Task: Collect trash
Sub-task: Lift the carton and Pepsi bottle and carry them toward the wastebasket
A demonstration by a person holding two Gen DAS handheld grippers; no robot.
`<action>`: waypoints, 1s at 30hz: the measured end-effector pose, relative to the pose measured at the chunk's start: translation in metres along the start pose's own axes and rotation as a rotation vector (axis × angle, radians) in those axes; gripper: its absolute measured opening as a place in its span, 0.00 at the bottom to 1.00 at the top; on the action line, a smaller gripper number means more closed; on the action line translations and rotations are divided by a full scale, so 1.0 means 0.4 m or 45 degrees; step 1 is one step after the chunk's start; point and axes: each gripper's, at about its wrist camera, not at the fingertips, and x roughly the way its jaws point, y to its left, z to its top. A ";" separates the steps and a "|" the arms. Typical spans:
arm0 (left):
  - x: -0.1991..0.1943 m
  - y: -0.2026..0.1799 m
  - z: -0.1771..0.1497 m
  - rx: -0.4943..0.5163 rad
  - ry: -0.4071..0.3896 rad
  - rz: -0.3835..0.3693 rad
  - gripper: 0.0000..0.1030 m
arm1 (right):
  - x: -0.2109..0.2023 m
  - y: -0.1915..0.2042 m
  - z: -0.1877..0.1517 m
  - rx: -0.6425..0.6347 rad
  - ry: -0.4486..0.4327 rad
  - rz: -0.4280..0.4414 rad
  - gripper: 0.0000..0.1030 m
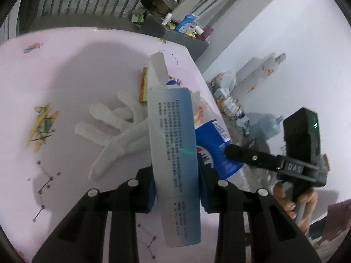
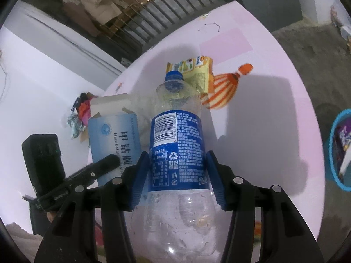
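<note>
Evidently both loads are light: the left gripper (image 1: pixel 176 188) pinches a thin carton (image 1: pixel 173 144) mid-length at frame centre, easily crushed, while the right gripper (image 2: pixel 177 175) clamps an empty bottle (image 2: pixel 177 153) on its label, springy and slick, above the table (image 2: pixel 274 109).

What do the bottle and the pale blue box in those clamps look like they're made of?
The bottle looks like clear thin plastic: see-through and crinkled, with a glossy blue label. The box seems to be matte printed cardboard, judging by its open folded flap, though that is less certain.
</note>
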 end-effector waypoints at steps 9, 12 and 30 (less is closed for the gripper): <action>-0.008 -0.010 -0.023 0.037 0.002 0.050 0.29 | 0.019 0.022 0.003 -0.069 0.045 -0.074 0.59; -0.006 -0.014 -0.023 0.043 0.005 0.058 0.29 | 0.031 0.025 0.018 -0.080 0.050 -0.066 0.60; -0.004 -0.036 -0.004 0.082 0.019 0.080 0.28 | 0.082 0.003 0.014 0.057 0.060 0.091 0.53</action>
